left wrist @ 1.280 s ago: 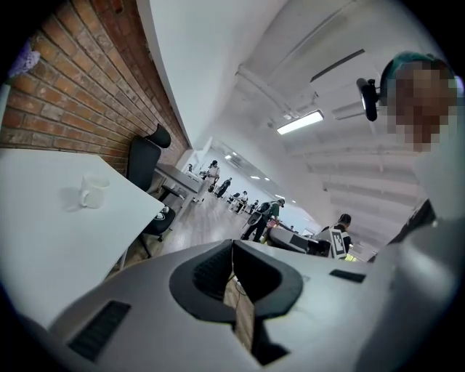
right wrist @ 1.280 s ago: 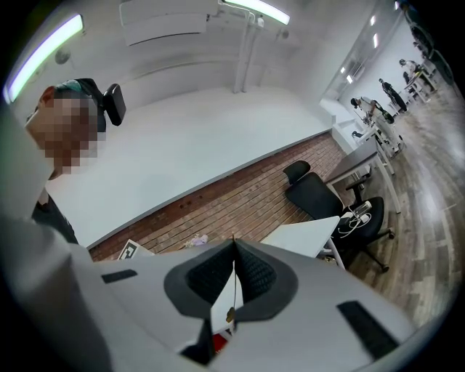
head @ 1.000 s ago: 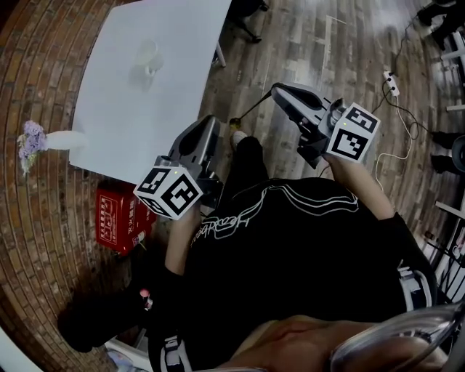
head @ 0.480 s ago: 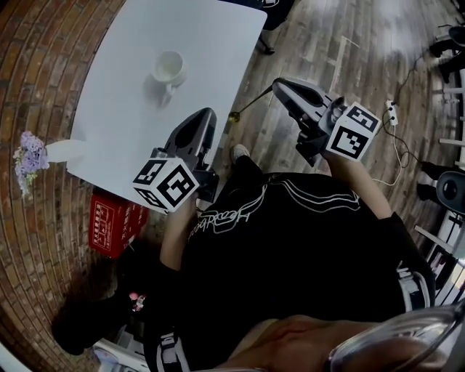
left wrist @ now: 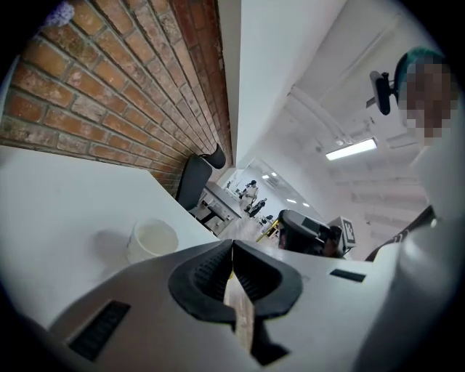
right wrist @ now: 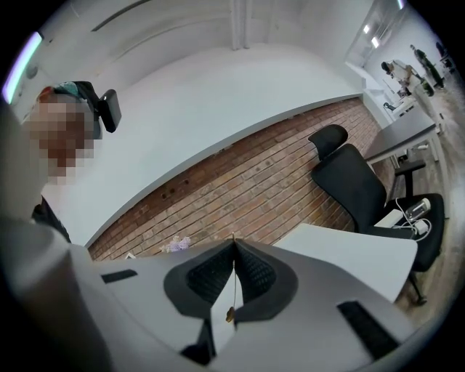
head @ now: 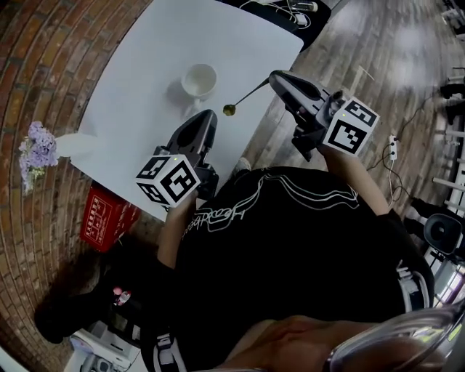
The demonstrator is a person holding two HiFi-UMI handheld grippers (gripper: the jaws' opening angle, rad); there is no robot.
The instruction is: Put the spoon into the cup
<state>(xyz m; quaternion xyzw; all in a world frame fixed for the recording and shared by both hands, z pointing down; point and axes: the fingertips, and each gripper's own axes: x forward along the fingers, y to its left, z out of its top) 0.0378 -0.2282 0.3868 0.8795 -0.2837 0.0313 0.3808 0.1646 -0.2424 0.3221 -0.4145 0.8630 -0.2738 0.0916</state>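
Note:
A white cup (head: 199, 78) stands on the white table (head: 138, 109); the left gripper view shows it too, the cup (left wrist: 152, 240) ahead and left of the jaws. My right gripper (head: 275, 77) is shut on the thin handle of a gold spoon (head: 242, 99). Its bowl hangs over the table's near edge, just right of the cup. In the right gripper view the spoon (right wrist: 231, 298) runs down between the closed jaws (right wrist: 233, 243). My left gripper (head: 207, 116) is shut and holds nothing, its tip below the cup, jaws (left wrist: 232, 244) together.
A white vase with purple flowers (head: 40, 145) sits at the table's left corner. A red box (head: 102, 218) lies on the brick floor under the table. Cables (head: 290, 7) lie at the table's far edge. A black office chair (right wrist: 356, 182) stands beyond the table.
The table and cup have come closer to both grippers. The spoon's bowl, earlier over the floor, now hangs over the table edge beside the cup. Both grippers stay shut.

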